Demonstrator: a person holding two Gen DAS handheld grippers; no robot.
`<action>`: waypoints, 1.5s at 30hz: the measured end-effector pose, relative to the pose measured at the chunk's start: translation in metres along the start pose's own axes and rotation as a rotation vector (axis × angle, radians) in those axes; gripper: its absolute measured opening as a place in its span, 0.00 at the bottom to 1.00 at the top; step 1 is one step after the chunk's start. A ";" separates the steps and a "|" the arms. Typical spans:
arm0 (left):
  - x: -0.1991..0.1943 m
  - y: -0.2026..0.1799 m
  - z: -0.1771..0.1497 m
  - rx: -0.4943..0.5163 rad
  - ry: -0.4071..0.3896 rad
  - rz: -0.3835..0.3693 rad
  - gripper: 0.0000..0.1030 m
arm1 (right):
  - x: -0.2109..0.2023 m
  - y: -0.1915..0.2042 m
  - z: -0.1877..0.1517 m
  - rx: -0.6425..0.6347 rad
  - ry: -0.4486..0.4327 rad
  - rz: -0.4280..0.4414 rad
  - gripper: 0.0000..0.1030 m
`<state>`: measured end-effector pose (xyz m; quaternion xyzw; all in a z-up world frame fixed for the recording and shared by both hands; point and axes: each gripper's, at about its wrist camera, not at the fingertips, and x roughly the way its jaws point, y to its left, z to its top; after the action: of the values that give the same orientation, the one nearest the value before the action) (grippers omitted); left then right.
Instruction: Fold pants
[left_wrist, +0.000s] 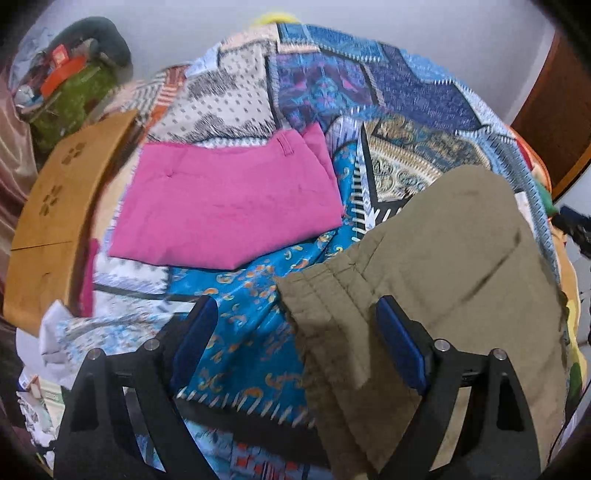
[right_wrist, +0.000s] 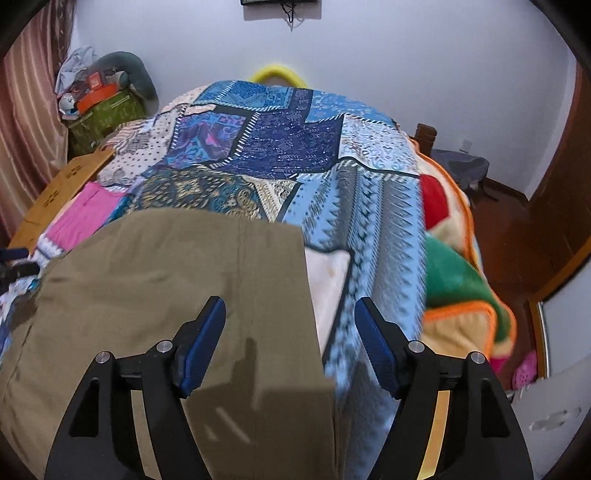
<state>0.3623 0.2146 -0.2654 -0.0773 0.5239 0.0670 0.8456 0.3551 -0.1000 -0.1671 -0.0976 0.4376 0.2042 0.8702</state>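
Olive-khaki pants (left_wrist: 443, 251) lie flat on the patterned bedspread (left_wrist: 332, 85), elastic waistband toward the left. My left gripper (left_wrist: 295, 328) hovers open over that waistband; its blue pads (left_wrist: 195, 336) stand wide apart and press nothing. In the right wrist view the same pants (right_wrist: 166, 266) fill the lower left, and their straight right edge runs below my right gripper (right_wrist: 291, 336). Its jaws are open too, with the cloth under them, not pinched. A folded pink garment (left_wrist: 229, 206) rests further back on the bed, and its corner (right_wrist: 85, 214) shows at the left.
A wooden board (left_wrist: 48, 206) runs along the bed's left side, with a green bag (left_wrist: 74, 99) full of items behind it. An orange, green and red fleece blanket (right_wrist: 461, 280) hangs off the right edge. A brown door (right_wrist: 554, 206) stands at the far right.
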 end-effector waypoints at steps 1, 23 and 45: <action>0.007 0.001 0.002 -0.004 -0.002 -0.007 0.86 | 0.007 0.000 0.004 0.000 0.005 -0.002 0.67; 0.019 -0.003 0.005 -0.041 -0.050 -0.095 0.54 | 0.091 0.009 0.034 -0.012 0.049 -0.031 0.06; -0.106 -0.045 0.073 0.144 -0.365 0.057 0.48 | -0.078 -0.016 0.066 0.050 -0.318 -0.116 0.03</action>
<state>0.3885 0.1815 -0.1356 0.0116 0.3671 0.0663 0.9277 0.3680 -0.1123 -0.0651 -0.0673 0.2928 0.1556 0.9410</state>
